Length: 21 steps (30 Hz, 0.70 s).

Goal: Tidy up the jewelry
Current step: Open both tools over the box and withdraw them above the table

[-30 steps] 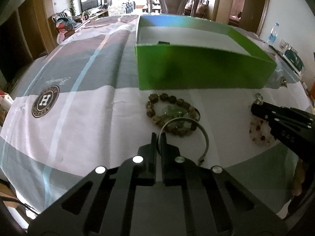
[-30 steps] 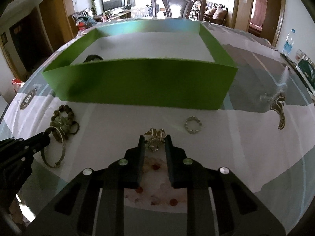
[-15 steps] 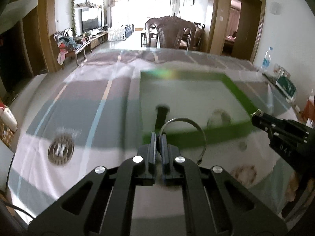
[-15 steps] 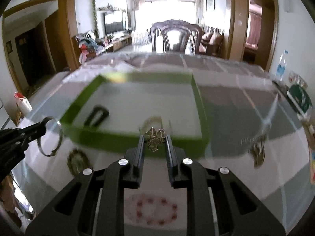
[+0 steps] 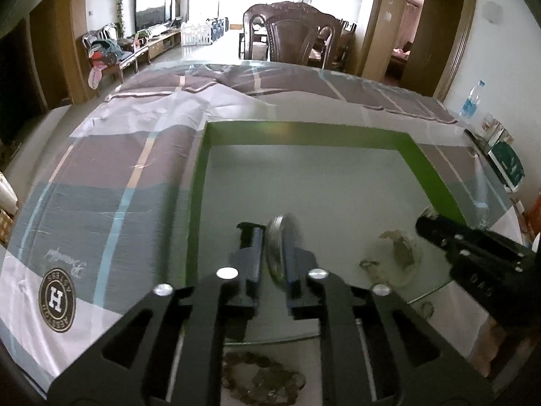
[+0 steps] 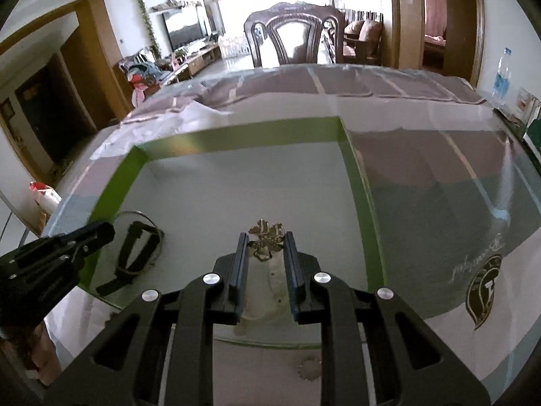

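A green box (image 5: 304, 130) with a pale floor lies open on the table; it also shows in the right wrist view (image 6: 236, 137). My left gripper (image 5: 273, 253) hangs over the box's near left part, jaws slightly parted, with the silver bangle (image 5: 275, 250) edge-on between them. In the right wrist view the bangle (image 6: 142, 218) arcs above a black clip (image 6: 133, 253) on the box floor. My right gripper (image 6: 265, 253) is over the box's near middle and holds a small gold ornament (image 6: 267, 235) between its tips.
A brown bead bracelet (image 5: 260, 380) lies on the cloth in front of the box. A small ring (image 6: 308, 368) lies on the cloth near the box's front wall. A wooden chair (image 5: 294, 34) stands behind the table. A water bottle (image 5: 471, 101) stands far right.
Both grippers rose from the cloth and moved forward over the box's front wall, carrying the bangle and the gold ornament. The left jaws have parted a little and the bangle now hangs edge-on.
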Tool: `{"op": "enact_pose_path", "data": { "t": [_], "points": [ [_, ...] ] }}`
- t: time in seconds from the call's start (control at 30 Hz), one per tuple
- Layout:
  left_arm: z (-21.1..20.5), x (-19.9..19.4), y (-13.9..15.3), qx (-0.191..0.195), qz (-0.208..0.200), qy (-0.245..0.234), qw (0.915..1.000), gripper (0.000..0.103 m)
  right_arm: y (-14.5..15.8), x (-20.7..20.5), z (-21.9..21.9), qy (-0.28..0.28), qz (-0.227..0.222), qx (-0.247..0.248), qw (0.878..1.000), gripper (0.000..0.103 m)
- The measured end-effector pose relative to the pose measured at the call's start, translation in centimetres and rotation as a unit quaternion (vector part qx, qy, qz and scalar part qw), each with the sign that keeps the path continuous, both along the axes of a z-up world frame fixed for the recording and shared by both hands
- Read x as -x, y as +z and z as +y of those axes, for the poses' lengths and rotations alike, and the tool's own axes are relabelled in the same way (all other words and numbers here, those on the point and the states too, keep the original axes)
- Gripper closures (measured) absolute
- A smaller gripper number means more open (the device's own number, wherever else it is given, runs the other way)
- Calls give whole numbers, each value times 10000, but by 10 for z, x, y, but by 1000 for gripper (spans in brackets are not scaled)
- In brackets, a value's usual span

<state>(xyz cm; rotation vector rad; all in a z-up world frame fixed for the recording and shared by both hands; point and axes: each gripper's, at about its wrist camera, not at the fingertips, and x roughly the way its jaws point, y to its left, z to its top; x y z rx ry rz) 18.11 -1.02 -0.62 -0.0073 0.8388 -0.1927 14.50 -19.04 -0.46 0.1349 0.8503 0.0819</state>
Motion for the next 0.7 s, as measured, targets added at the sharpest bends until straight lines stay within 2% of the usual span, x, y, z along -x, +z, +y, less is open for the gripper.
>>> {"op": "enact_pose_path", "data": {
  "t": [0.03, 0.17, 0.23, 0.37, 0.47, 0.63, 0.7],
  "points": [
    [0, 2, 0, -48, -57, -19, 10000, 67, 2, 3, 0, 2, -14, 0, 10000, 76],
    [6, 22, 3, -252, -233, -97, 9994, 60, 14, 36, -4, 16, -278, 56, 9996, 55],
    [16, 39, 4, -240, -304, -54, 9992, 55, 16, 58, -8, 9, -379, 127, 9992, 51],
    [39, 72, -6, -312, -294, 138, 9990, 50, 2, 99, -23, -109, -248, 241, 9993, 51],
    [50, 90, -25, -349, -5, 234, 9991, 50, -16, 115, -33, -300, -7, 221, 9993, 51],
    [48, 94, -48, -438, 247, 135, 9986, 51, -44, 129, -40, -377, 330, 27, 9987, 51],
    [47, 89, -56, -485, 369, 167, 9980, 57, -51, 131, -38, -363, 401, 38, 9985, 51]
  ]
}}
